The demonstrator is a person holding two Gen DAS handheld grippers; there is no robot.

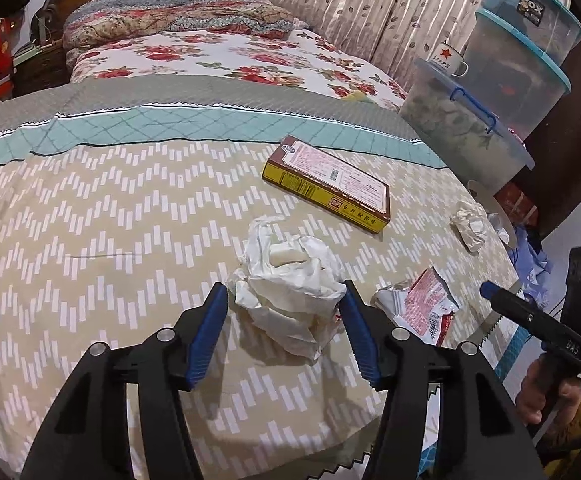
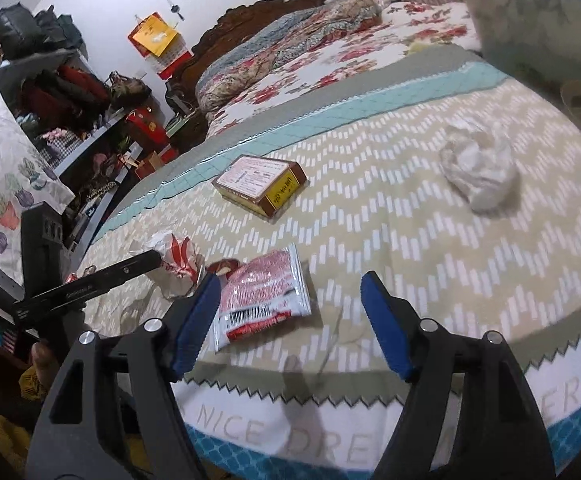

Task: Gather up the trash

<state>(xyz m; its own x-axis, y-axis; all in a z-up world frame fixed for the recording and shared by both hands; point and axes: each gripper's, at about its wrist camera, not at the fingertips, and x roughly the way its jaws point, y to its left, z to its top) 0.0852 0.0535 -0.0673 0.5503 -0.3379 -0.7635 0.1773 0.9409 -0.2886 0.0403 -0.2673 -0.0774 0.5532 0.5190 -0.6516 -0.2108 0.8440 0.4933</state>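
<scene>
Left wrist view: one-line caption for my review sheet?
Left gripper open around a crumpled white wrapper on the bed quilt, red snack packet beside it.

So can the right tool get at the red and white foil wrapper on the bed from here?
Probably yes. The right tool stands open just above the red and white foil wrapper, which lies flat on the beige zigzag bedspread partly between its fingers, with nothing lying over it.

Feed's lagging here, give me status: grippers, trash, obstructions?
Left gripper open, straddling crumpled white wrapper. Right gripper open, empty, above red-and-white sachet. Medicine box, tissue wad uncollected. Nothing blocking.
</scene>
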